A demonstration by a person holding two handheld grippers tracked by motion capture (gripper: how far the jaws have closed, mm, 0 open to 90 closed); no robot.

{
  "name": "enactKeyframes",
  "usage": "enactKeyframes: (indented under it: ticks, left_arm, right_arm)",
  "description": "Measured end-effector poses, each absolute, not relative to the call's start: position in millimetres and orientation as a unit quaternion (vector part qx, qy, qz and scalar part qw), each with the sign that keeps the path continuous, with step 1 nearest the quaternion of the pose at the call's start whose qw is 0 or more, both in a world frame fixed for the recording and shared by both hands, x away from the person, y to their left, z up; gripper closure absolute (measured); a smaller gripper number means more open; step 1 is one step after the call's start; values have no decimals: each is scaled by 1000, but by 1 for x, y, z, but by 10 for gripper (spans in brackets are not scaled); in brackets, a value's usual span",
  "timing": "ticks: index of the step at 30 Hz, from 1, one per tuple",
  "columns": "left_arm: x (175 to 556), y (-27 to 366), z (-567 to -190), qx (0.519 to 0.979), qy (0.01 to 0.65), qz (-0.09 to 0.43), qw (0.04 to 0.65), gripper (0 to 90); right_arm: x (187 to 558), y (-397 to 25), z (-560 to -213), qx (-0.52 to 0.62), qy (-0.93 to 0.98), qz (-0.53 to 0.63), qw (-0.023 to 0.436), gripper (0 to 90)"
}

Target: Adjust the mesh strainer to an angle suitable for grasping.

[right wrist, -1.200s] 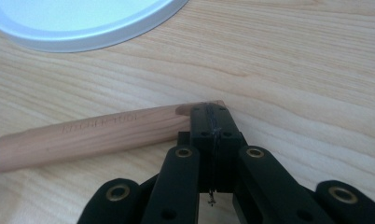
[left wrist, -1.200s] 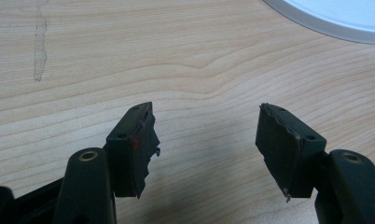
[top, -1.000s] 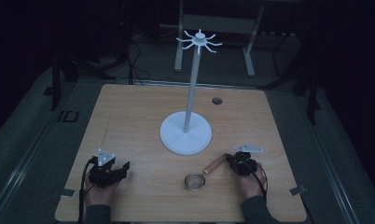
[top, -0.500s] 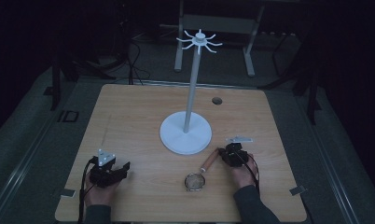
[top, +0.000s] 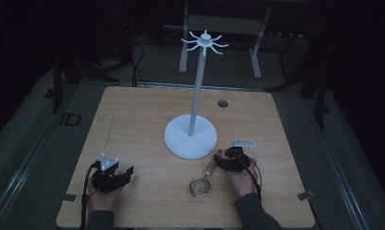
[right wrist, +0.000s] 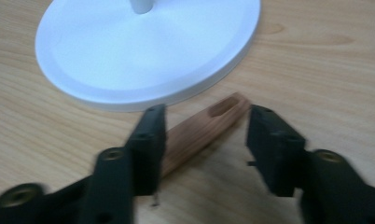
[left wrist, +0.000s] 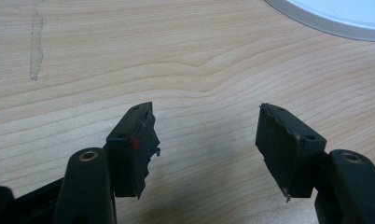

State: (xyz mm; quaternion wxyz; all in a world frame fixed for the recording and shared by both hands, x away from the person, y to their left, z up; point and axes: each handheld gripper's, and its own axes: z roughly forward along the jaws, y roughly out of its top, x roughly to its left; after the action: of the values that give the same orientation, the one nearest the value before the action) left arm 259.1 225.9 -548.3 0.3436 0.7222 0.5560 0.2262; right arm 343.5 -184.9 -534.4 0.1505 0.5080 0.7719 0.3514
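A small strainer (top: 200, 186) with a wooden handle (top: 210, 166) lies flat on the table just in front of the white stand's round base (top: 190, 137). My right gripper (top: 222, 158) is open, its jaws either side of the handle's end. In the right gripper view the wooden handle (right wrist: 202, 133), with a slot near its tip, runs between the spread jaws of my right gripper (right wrist: 204, 140), close to the white base (right wrist: 148, 51). My left gripper (top: 124, 173) rests open at the table's front left, and in the left gripper view nothing but bare wood lies between the jaws of my left gripper (left wrist: 206, 140).
The white stand has a tall pole (top: 198, 86) topped by a ring of hooks (top: 204, 42). A dark hole (top: 222, 103) sits in the table's far right part. The table's front edge (top: 181, 225) is just behind both hands. A rim of the base (left wrist: 325, 25) shows in the left gripper view.
My right gripper has moved left and forward along the table to the end of the strainer's handle. The left gripper has stayed in place.
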Motion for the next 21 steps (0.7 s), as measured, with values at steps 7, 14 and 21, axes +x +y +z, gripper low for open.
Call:
enactKeyframes:
  ticks: [7, 14, 21]
  left_arm:
    - [259, 226, -548, 722, 556, 226, 343, 379]
    - [259, 227, -548, 720, 559, 226, 344, 379]
    - [259, 227, -548, 720, 559, 227, 344, 379]
  right_arm:
    - [337, -162, -540, 500, 794, 307, 157, 207]
    - [333, -150, -546, 482, 819, 270, 156, 310]
    - [330, -165, -540, 463, 838, 251, 144, 519]
